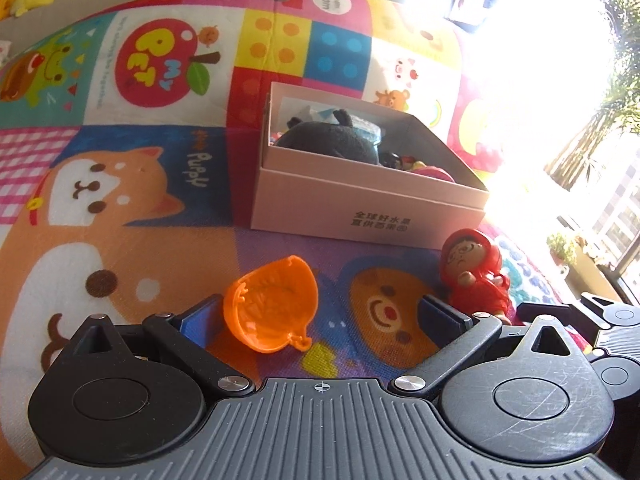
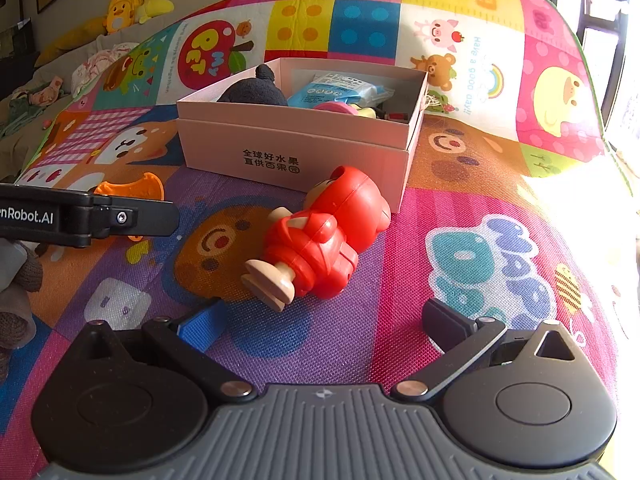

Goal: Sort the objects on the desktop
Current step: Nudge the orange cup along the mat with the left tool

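Note:
An orange plastic shell (image 1: 272,306) lies on the colourful play mat, between the fingers of my open left gripper (image 1: 320,316) and close to the left fingertip. A red-hooded toy figure (image 1: 476,270) lies on its side just right of the left gripper. In the right wrist view the same red figure (image 2: 320,236) lies ahead of my open right gripper (image 2: 324,324), feet toward me, with nothing between the fingers. A pink cardboard box (image 1: 360,208) (image 2: 296,140) behind both holds a dark plush toy (image 1: 332,140), a blue packet (image 2: 320,92) and other small items.
The left gripper's side (image 2: 88,216) shows at the left edge of the right wrist view, with the orange shell (image 2: 136,190) behind it. Yellow plush toys (image 2: 136,4) sit on a sofa beyond the mat. Bright window glare fills the right side.

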Demonstrator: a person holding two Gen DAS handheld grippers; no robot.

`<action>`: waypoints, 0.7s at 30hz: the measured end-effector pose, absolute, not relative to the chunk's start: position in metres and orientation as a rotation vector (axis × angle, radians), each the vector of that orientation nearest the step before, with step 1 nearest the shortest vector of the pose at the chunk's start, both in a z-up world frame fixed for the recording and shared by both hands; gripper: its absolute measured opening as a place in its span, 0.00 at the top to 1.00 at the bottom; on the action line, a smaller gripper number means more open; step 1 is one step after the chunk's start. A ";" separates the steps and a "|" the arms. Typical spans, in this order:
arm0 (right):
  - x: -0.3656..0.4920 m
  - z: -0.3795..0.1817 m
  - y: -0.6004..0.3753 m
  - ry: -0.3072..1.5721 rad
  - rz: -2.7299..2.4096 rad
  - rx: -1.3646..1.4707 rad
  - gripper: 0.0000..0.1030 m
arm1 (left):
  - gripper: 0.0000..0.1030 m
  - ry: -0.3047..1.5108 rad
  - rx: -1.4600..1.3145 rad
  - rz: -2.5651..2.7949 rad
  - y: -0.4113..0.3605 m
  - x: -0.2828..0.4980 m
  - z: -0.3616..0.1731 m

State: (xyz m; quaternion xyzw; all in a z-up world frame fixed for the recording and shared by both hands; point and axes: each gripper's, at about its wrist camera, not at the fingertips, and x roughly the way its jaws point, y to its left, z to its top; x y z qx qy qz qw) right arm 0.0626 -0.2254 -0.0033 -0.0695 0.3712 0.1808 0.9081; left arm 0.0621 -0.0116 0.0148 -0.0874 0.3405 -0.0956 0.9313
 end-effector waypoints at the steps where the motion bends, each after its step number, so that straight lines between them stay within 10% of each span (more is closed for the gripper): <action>1: 0.063 -0.003 -0.225 0.766 0.373 -0.143 0.00 | 0.00 0.688 -0.155 -0.180 -0.014 0.062 0.016; 21: 0.063 -0.003 -0.225 0.766 0.374 -0.144 0.00 | 0.00 0.684 0.103 0.052 0.012 0.046 0.008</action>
